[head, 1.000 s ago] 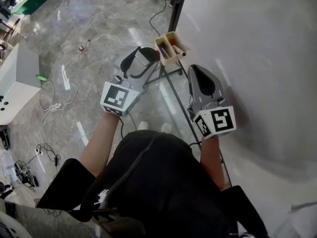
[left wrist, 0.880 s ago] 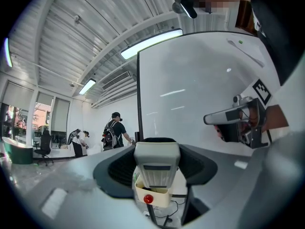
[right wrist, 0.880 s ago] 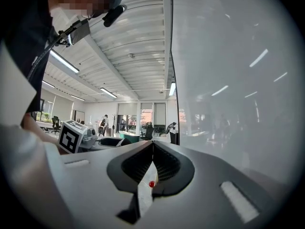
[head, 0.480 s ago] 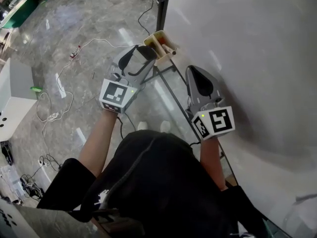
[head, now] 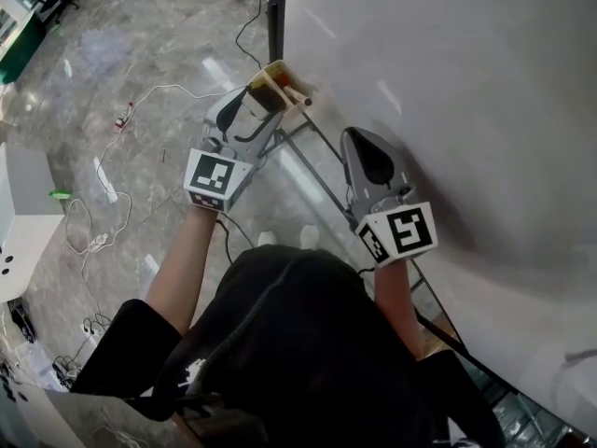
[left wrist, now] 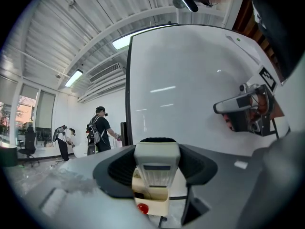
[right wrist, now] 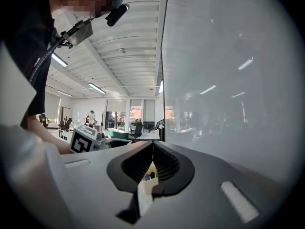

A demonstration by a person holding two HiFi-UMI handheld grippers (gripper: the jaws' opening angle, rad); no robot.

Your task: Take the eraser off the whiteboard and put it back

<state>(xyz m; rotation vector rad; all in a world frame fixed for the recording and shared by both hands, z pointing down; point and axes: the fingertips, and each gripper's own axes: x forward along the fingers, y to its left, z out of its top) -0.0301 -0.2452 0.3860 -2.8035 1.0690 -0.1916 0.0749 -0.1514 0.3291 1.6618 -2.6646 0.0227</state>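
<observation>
My left gripper (head: 256, 103) is shut on the eraser (head: 252, 112), a pale grey-white block that fills the gap between its dark jaws. In the left gripper view the eraser (left wrist: 157, 168) stands upright in front of the whiteboard (left wrist: 190, 75), just above a beige marker holder (left wrist: 153, 205). From the head view that holder (head: 280, 82) hangs at the whiteboard's (head: 466, 101) lower left edge, right beside the left jaws. My right gripper (head: 358, 140) is shut on nothing and hovers close to the board face; its jaws (right wrist: 152, 146) meet in the right gripper view.
The board's dark frame post (head: 276, 12) and stand legs (head: 322, 143) run under the grippers. Cables (head: 103, 180) trail over the marble floor at left, by a white cabinet (head: 14, 241). People (left wrist: 99, 128) stand far off in the room.
My left gripper has carried the eraser toward the marker holder at the board's edge and now sits right beside it. The right gripper has shifted only slightly along the board.
</observation>
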